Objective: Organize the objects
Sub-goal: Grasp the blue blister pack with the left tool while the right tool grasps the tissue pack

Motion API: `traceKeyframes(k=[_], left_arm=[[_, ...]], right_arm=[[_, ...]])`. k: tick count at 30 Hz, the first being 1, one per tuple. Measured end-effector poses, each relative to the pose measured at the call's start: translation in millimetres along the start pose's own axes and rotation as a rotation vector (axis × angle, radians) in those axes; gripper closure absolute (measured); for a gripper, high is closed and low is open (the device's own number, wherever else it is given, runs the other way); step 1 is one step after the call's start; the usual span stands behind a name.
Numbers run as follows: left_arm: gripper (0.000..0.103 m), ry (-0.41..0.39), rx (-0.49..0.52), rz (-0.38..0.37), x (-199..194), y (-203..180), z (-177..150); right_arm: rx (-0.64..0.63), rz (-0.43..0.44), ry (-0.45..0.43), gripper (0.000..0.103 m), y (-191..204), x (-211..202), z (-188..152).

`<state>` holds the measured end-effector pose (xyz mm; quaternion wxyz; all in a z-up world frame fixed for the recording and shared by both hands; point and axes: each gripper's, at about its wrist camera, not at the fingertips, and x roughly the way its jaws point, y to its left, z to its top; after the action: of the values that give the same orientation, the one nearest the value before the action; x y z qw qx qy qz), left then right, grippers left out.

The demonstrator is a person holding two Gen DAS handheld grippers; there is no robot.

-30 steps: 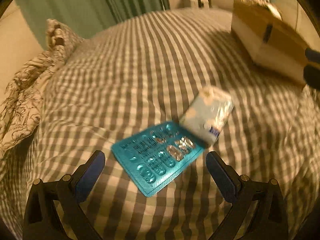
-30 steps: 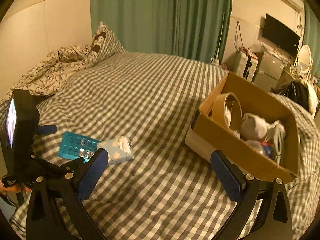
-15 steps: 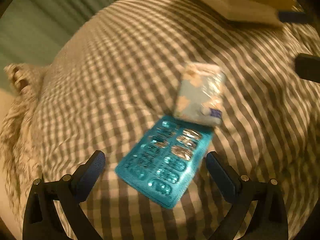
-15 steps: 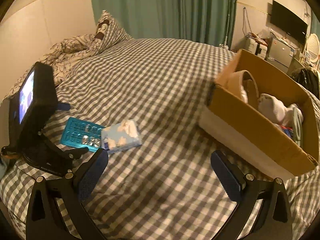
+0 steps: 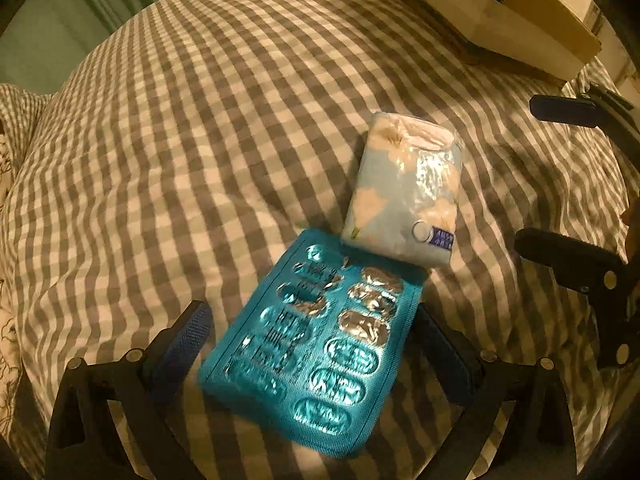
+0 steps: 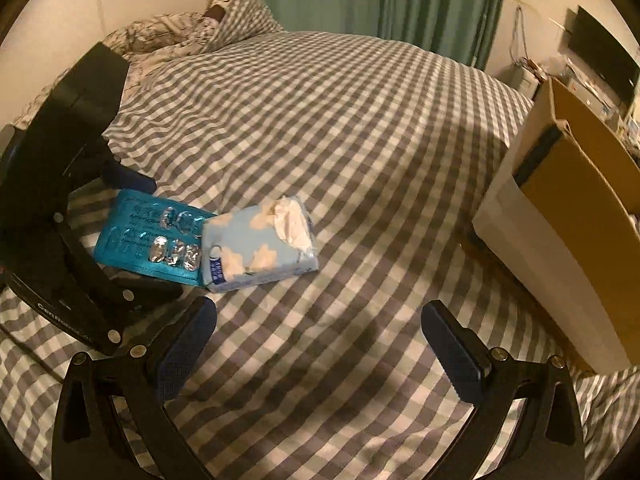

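Note:
A teal blister pack of pills [image 5: 316,352] lies on the checked bedspread, and a light blue tissue packet [image 5: 404,188] rests on its far end. My left gripper [image 5: 316,344] is open, with one finger on each side of the blister pack, close over it. In the right wrist view the blister pack [image 6: 148,236] and the tissue packet [image 6: 260,240] lie at the left, with the left gripper [image 6: 132,224] around the pack. My right gripper [image 6: 316,352] is open and empty, above the bedspread to the right of the packet.
An open cardboard box [image 6: 576,216] stands on the bed at the right; it also shows in the left wrist view [image 5: 496,12]. Pillows and a crumpled duvet [image 6: 192,28] lie at the head of the bed. Green curtains [image 6: 400,4] hang behind.
My left gripper has moved down and forward until its fingers straddle the blister pack. My right gripper has swung left and down towards the tissue packet. The objects have not moved.

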<state>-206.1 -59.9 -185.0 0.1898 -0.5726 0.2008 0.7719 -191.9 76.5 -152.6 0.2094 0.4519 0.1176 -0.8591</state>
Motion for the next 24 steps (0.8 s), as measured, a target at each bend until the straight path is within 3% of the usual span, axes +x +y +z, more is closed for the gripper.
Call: traceKeyframes(k=[5,12,18,24], left_arm=[[0.032,-0.037,0.013,-0.050,-10.7,-4.2,-5.0],[0.032,-0.133,-0.042,0.004,-46.6,0.6,-16.9],[0.032,-0.211,-0.209,0.078,-73.1,30.5,-29.2],[0.032,-0.244,-0.347,0.048,-75.1,51.3,-44.2]], right_arm=[[0.021,-0.017,0.006,0.000,-5.1,0.2,-6.2],[-0.007,0.007,-0.022,0.000,-2.7,-5.5,5.8],[-0.076,0.020,-0.035,0.000,17.2,8.2,20.2],[-0.097,0.030,0.014,0.000,34.0,40.9,27.8]])
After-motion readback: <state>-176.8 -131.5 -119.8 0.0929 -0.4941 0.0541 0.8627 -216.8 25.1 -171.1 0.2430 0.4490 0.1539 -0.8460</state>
